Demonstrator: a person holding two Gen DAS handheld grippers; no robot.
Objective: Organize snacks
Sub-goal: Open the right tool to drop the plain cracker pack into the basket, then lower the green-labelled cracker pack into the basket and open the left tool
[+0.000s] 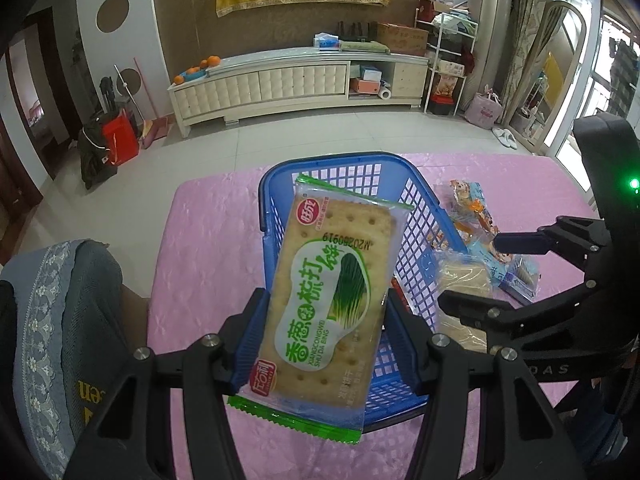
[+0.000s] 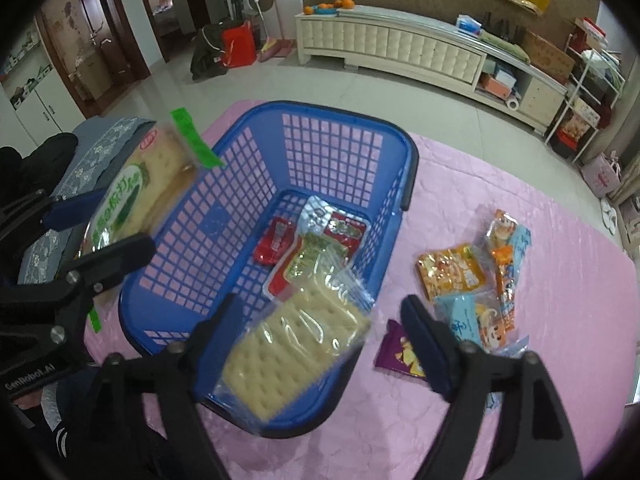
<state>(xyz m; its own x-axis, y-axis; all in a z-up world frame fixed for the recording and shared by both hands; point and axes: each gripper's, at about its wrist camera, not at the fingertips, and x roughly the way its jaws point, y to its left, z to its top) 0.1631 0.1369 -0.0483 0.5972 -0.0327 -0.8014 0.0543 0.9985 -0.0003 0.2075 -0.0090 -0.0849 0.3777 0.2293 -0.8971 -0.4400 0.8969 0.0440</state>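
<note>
Both tongs hang over the blue basket (image 2: 320,184) on the pink-covered bench (image 2: 520,360). Our left tongs (image 1: 324,320) are clamped on a green-printed scallion cracker pack (image 1: 332,292), held lengthwise above the basket's near rim. Our right tongs (image 2: 320,340) stand wide apart, and the clear cracker pack (image 2: 296,348) between them looks blurred and tilted over the near rim, touching neither pad as far as we can tell.

We judge the clear pack the main risk: it sits partly across the rim, so it could tip outward onto the bench instead of sliding in. The left pack is pinched only at its lower sides; its slick film could slip or swing when we let go. The two tongs are also close together and could knock each other.

Inside the basket lie red and green sachets (image 2: 312,248). Orange, blue and purple snack packets (image 2: 472,288) remain on the bench, just beside the basket.
</note>
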